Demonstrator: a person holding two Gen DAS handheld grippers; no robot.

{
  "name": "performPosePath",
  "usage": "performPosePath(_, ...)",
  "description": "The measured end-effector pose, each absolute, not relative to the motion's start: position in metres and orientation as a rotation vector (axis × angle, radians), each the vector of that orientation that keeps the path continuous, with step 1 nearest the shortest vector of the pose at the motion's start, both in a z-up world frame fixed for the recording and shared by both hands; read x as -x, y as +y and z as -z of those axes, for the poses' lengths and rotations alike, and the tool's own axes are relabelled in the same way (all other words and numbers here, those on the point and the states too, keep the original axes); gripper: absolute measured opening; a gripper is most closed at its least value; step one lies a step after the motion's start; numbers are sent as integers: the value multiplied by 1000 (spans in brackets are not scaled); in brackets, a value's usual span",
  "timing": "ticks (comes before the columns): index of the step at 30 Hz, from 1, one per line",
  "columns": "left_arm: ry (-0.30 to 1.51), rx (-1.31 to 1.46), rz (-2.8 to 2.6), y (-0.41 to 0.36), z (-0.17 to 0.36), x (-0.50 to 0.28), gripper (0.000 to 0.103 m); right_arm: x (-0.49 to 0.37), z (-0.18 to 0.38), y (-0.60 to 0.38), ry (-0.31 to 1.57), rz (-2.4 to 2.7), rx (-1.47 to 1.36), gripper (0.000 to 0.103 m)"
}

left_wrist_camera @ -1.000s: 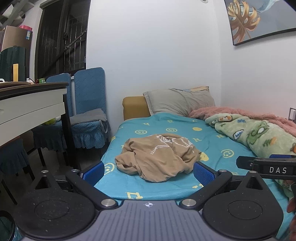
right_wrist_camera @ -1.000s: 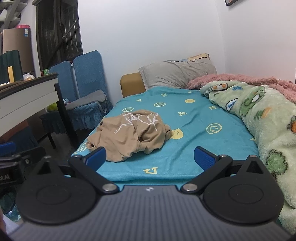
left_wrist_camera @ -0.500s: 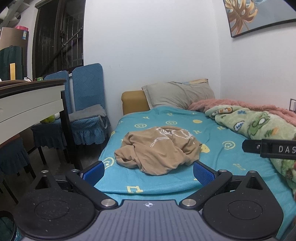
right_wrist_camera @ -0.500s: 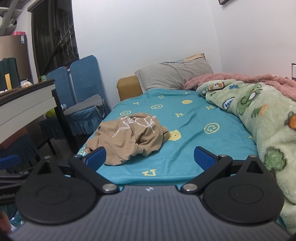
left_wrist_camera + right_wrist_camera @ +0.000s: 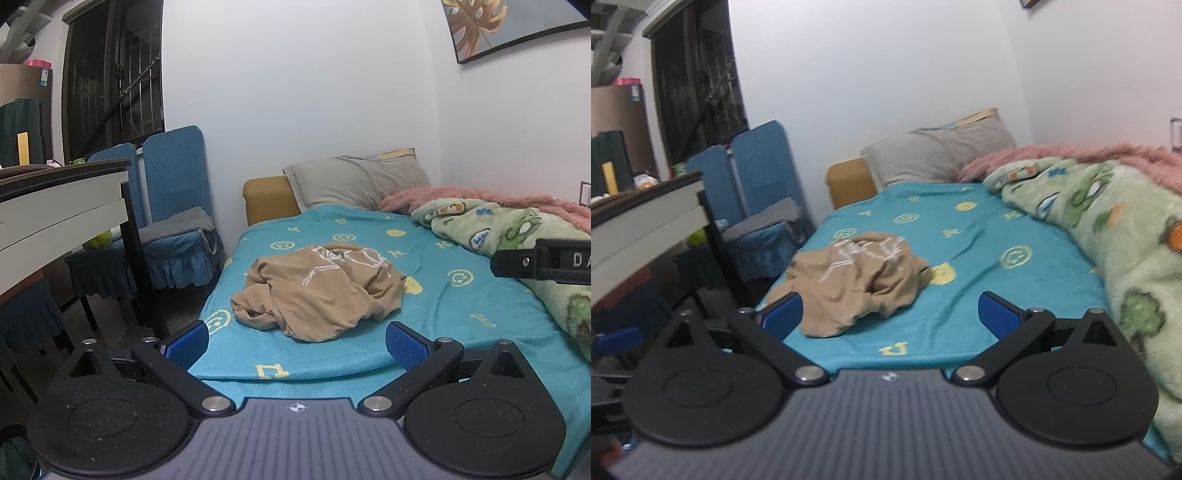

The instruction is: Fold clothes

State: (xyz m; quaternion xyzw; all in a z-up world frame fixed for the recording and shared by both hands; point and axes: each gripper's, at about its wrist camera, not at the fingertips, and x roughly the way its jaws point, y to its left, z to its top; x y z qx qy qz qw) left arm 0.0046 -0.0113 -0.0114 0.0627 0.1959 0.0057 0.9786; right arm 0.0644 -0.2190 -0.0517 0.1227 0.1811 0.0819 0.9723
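Over the preceding second both grippers had drawn nearer the bed (image 5: 332,365) — the approach was under way, folding not begun. The left gripper (image 5: 295,341) and right gripper (image 5: 890,312) each stood wide, holding nothing. The tan garment (image 5: 321,291) lay crumpled on the teal sheet, near the foot edge — untouched. No containers were seen.

Each claw, left (image 5: 296,343) and right (image 5: 890,314), is built of black speckled round plates, silver screws, a ribbed grey centre with a crosshair mark, and blue ribbed fingertips (image 5: 406,343). At 3 o'clock in the left view, white letters are seen on a black bar.
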Motion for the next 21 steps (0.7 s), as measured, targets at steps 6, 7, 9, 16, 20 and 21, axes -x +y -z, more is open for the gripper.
performPosePath(6,442,-128,18,-12,20,-13,103,-73,40,-209,383,-192,-170,103)
performPosePath(7,467,-122,29,-12,23,-17,103,-75,33,-208,370,-189,-151,103)
performPosePath(9,515,-103,43,-10,29,-27,103,-81,16,-211,333,-182,-142,103)
performPosePath(16,633,-43,61,-6,47,-68,103,-115,-15,-228,308,-240,-167,103)
performPosePath(20,701,-96,67,-13,60,-110,103,-125,10,-231,355,-203,-153,103)
performPosePath(21,719,-100,81,-15,64,-122,103,-127,17,-232,375,-195,-150,103)
